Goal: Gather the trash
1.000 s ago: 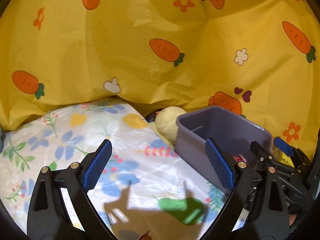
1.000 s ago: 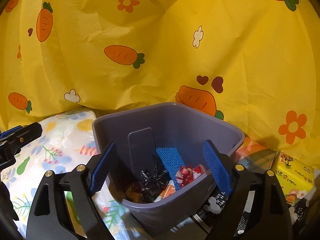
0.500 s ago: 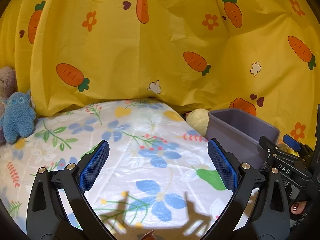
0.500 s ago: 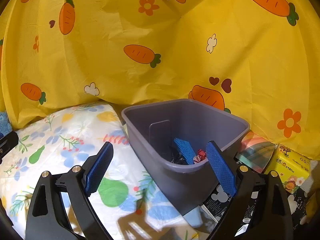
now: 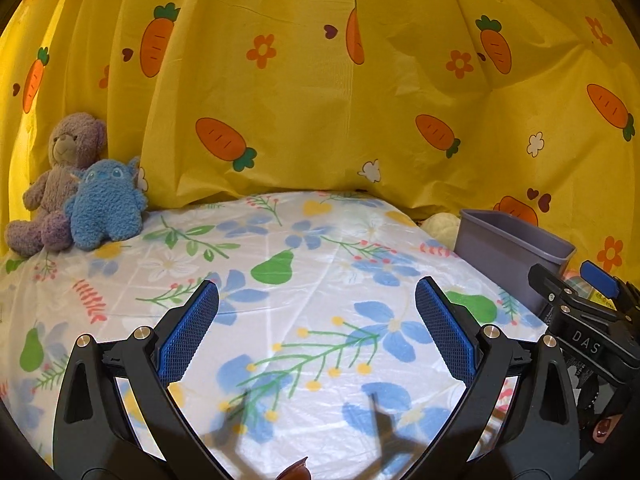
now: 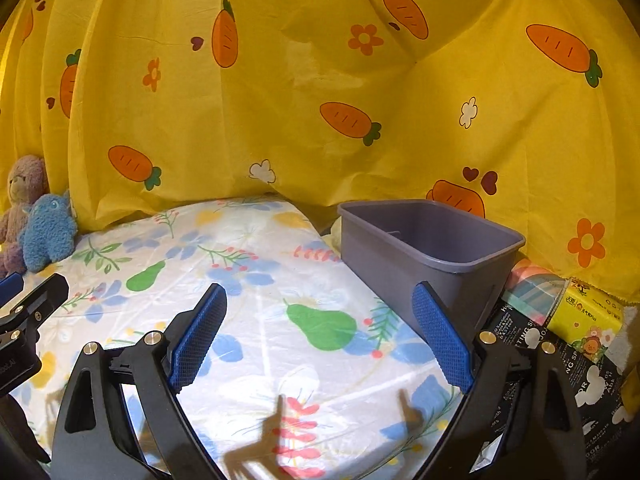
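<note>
A grey-purple plastic bin [image 6: 430,248] stands at the right edge of the floral bed sheet [image 6: 248,280]; its contents are hidden from this angle. The same bin [image 5: 508,252] shows at the right in the left wrist view. My right gripper [image 6: 318,336] is open and empty, over the sheet just left of the bin. Over the middle of the sheet [image 5: 280,280] my left gripper [image 5: 316,332] is open too, with nothing between its fingers. No loose trash shows on the sheet.
A yellow carrot-print curtain [image 5: 320,100] hangs behind the bed. Two plush toys, a purple bear [image 5: 52,184] and a blue one [image 5: 106,204], sit at the back left. A yellow tissue pack [image 6: 588,316] and printed bags lie right of the bin.
Both grippers have drawn back and swung left, away from the bin. The trash inside the bin is no longer in sight and the plush toys have come into view.
</note>
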Demonstrator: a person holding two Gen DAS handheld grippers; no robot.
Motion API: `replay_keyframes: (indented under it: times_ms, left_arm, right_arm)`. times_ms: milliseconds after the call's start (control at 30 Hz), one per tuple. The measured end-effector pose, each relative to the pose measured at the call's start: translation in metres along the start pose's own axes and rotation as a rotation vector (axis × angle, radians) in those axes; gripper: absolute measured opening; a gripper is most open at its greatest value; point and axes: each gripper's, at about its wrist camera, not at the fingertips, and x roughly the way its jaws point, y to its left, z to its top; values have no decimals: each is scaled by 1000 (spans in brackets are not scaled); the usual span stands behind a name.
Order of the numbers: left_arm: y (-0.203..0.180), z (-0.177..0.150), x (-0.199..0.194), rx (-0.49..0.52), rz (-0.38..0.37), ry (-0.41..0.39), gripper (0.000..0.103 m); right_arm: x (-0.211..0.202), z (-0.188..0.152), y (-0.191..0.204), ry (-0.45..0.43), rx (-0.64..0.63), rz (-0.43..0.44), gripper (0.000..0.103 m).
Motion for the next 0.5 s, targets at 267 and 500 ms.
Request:
replay_keyframes:
  times_ms: [267,500]
  left_arm:
    - [20,-17,-20,-29,11,1,97]
    - [21,-23,-24,-27,-13,17,97]
  right_arm:
    - [-27,-19,27,-29,-42,-14,90]
    - [-33,-30,30,-17,-43,-24,90]
